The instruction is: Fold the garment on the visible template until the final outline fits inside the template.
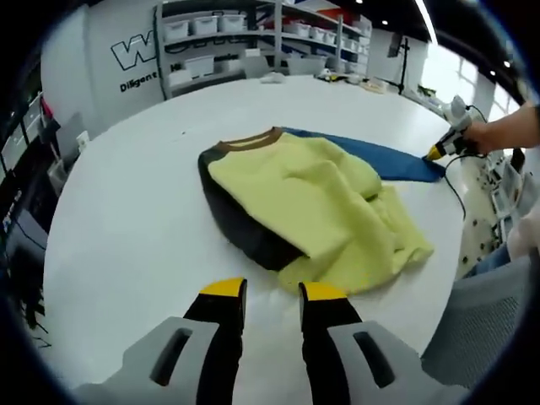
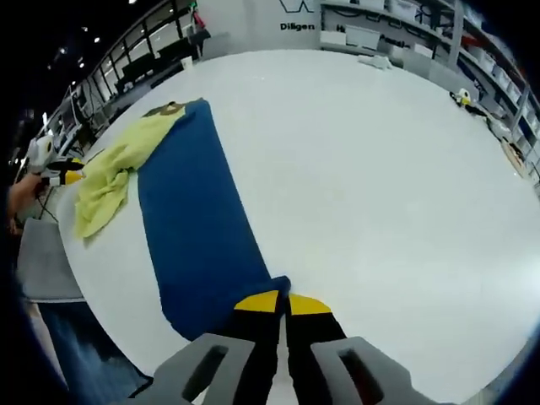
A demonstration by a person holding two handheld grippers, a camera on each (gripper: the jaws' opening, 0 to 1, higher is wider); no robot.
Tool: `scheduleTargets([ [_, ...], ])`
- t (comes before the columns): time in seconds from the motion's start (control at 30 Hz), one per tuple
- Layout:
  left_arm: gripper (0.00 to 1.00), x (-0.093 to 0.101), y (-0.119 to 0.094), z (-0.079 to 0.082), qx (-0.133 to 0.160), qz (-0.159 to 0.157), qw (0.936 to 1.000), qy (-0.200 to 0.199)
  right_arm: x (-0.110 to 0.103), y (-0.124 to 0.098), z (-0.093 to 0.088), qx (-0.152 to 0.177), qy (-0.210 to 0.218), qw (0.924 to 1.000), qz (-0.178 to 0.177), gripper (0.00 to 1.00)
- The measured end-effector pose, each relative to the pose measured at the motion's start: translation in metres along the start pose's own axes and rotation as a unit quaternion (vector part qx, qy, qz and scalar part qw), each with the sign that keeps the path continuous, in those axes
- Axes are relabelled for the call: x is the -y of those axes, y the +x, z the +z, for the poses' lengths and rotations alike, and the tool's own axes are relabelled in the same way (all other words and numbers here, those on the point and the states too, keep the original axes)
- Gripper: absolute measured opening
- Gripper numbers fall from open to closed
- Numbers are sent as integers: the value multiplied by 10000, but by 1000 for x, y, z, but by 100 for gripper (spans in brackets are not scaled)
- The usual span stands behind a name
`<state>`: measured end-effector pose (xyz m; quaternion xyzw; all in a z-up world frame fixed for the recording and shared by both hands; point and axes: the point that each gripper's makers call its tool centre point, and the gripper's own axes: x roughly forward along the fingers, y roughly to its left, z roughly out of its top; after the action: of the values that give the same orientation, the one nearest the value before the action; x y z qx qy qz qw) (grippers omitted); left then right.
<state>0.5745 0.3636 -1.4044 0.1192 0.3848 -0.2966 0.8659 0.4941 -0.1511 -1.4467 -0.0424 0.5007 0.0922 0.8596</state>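
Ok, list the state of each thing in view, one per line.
garment: crumpled, partly folded, lying on the table and the blue template.
blue template: flat on the table, its corner pinched.
left gripper: open, holding nothing, short of the garment.
right gripper: shut on the blue template's corner.
table: white, bearing both.

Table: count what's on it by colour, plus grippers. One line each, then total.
Yellow-green garment with dark panel: 1
Blue template sheet: 1
Left gripper, jaws open, hovering short of the garment: 1
Right gripper, jaws shut on the blue sheet's corner: 1
Total: 4, on the white table
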Motion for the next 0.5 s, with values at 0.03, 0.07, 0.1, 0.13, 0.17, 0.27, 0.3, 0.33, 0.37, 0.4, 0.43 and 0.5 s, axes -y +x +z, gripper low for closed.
scheduleTargets([
  [0.03,25,-2,1,1,6,-24,10000,-56,-1,1,0,15,13,10000,56,0],
  [0.07,25,-4,4,1,-18,-76,9999,-138,-2,1,1,29,14,10000,93,0],
  [0.1,25,-6,6,2,-33,-80,9999,-134,-1,-2,1,-22,-104,9999,-16,0],
  [0.13,25,-8,9,4,-26,-99,9999,-138,3,-5,4,22,-269,9995,-169,0],
  [0.17,25,-9,11,6,-22,-112,9998,-164,3,-7,12,197,-339,9988,-277,0],
  [0.27,26,-10,20,14,70,-257,9980,-568,1,-14,24,405,-354,9976,-425,1],
  [0.3,26,-9,23,16,102,-299,9974,-653,-8,-13,30,541,-324,9977,-248,3],
  [0.33,26,-8,26,18,113,-346,9964,-765,-18,-12,35,577,-583,9965,-128,5],
  [0.37,26,-6,29,17,84,-382,9961,-793,-21,-13,39,604,-732,9953,-189,10],
  [0.4,26,-3,33,15,5,-397,9961,-786,-30,-14,48,765,-767,9941,-111,12],
  [0.43,26,-2,35,13,-49,-380,9963,-769,-39,-13,56,958,-737,9927,27,13],
  [0.5,24,-1,38,6,-144,-335,9960,-816,-55,-13,62,986,-833,9916,102,13],
])
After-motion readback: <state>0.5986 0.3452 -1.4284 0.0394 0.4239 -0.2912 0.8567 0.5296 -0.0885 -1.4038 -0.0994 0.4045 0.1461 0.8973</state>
